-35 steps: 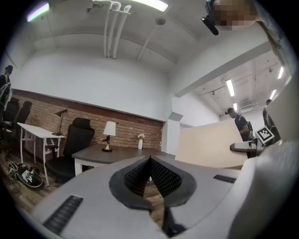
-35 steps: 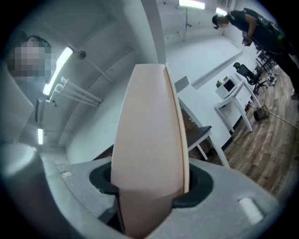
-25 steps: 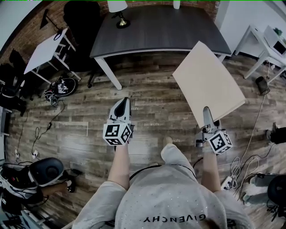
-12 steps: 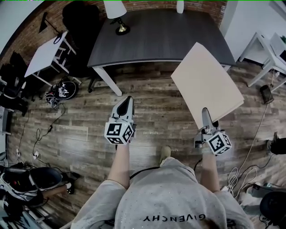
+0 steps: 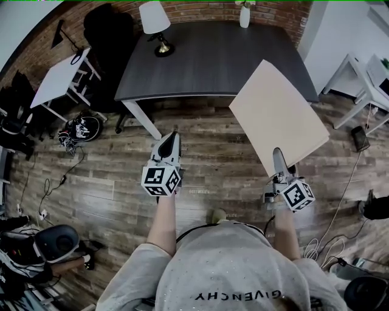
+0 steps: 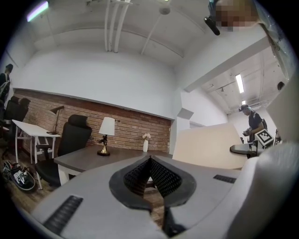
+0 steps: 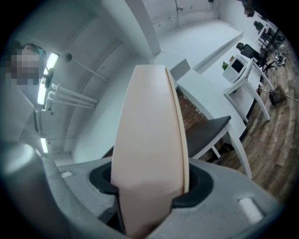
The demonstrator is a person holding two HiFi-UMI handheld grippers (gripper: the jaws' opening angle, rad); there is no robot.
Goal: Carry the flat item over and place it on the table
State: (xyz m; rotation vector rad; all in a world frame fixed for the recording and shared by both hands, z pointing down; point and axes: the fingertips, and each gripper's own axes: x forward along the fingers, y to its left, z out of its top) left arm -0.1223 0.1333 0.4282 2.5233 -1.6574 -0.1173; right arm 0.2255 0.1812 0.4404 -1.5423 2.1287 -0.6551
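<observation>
**A:** What's different from a second ago?

**B:** The dark table (image 5: 206,54) has slid down the head view towards me. Its near edge now sits in the upper middle of the frame, and the lamp (image 5: 155,24) and vase (image 5: 244,15) at its far side show in full along the top. I'm walking in on it.

**A:** And the board?

**B:** My right gripper (image 5: 276,159) is clamped on the near edge of the beige board (image 5: 276,115), same hold as before. In the right gripper view the pads press on both of its faces. It fans up and away from that gripper in the right half of the frame, tilted, and its far corner now overlaps the table's near right edge in the picture. I judge it's still in the air over the wood floor (image 5: 109,182), not yet over the top.

**A:** Your other hand?

**B:** My left gripper (image 5: 172,136) is at centre frame, jaws pressed together on nothing, pointing at the table.

**A:** So where does that leave things?

**B:** Carry nearly done, I'd say. The near right part of the table looks bare, well apart from the lamp and vase, so that's where I'd lay it flat.
</observation>
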